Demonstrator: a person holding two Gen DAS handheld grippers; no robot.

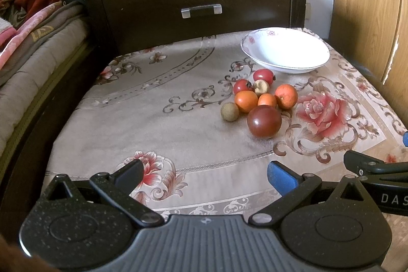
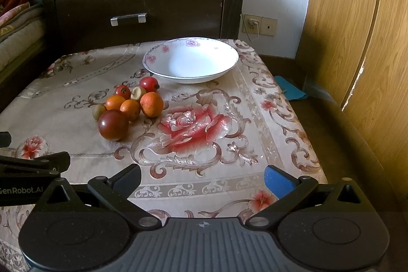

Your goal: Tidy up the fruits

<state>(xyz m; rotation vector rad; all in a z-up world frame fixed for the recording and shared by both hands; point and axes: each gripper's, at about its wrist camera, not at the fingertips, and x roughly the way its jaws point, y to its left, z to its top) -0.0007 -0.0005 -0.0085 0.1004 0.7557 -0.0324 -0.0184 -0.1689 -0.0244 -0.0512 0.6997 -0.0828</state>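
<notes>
A cluster of small fruits lies on the floral tablecloth: a dark red round fruit (image 1: 264, 121) (image 2: 113, 124) at the front, three orange ones (image 1: 246, 101) (image 2: 151, 104), two red ones (image 1: 264, 75) (image 2: 149, 84), a brown longan (image 1: 229, 111) (image 2: 99, 111) and a split pale one (image 1: 261, 87). An empty white bowl (image 1: 285, 50) (image 2: 191, 60) with a flower rim stands just behind them. My left gripper (image 1: 205, 173) is open and empty, near the table's front edge. My right gripper (image 2: 202, 177) is open and empty, to the right of the fruits.
A dark wooden drawer cabinet (image 1: 199, 4) (image 2: 142, 9) stands behind the table. A bed with blankets (image 1: 33, 42) is on the left. A wooden wardrobe (image 2: 357, 42) is on the right. The right gripper's body (image 1: 377, 170) shows beside the left one.
</notes>
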